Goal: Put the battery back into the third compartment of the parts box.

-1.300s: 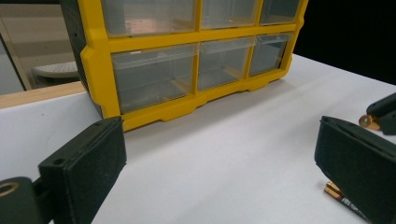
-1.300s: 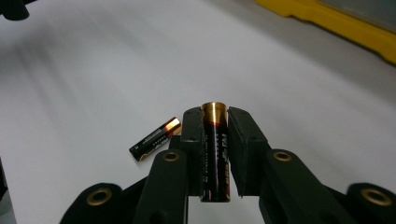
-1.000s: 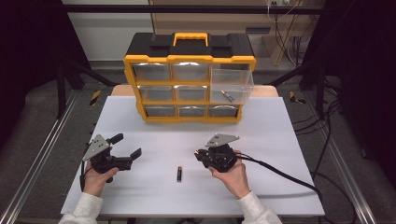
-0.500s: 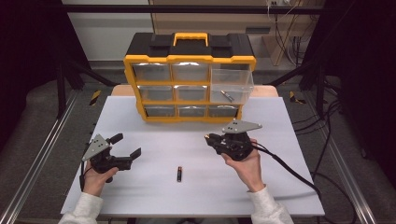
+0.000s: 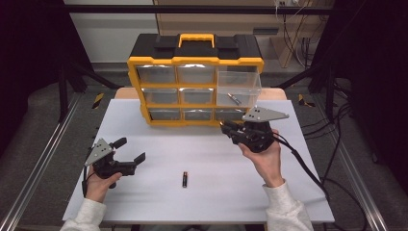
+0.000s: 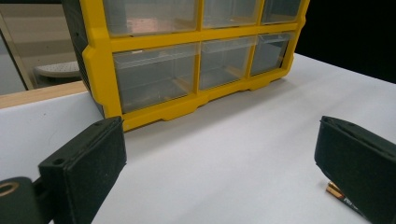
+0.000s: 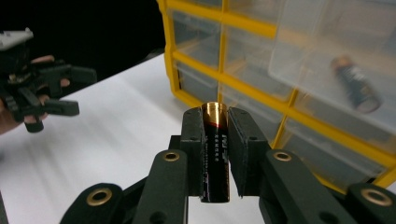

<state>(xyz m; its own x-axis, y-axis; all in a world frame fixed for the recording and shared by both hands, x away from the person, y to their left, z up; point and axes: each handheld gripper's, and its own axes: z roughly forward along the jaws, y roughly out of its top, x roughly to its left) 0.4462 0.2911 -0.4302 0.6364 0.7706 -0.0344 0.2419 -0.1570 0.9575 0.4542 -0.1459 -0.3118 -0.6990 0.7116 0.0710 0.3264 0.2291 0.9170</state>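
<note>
My right gripper is raised in front of the yellow drawer cabinet, just below its pulled-out top right drawer. In the right gripper view the jaws are shut on a black and gold battery, held upright. Another battery lies inside that clear drawer. A third battery lies on the white table between the hands. My left gripper rests open near the table's left side, with nothing between its pads; the loose battery peeks out beside its right jaw.
The cabinet has a black lid with a yellow handle and three rows of clear drawers, the others pushed in. The white table ends close behind the cabinet. A black cable trails from the right gripper over the table's right side.
The right gripper has risen and travelled away from the person and to the right, from the table's middle up to the cabinet's front, its jaws closed throughout. The left gripper has stayed put.
</note>
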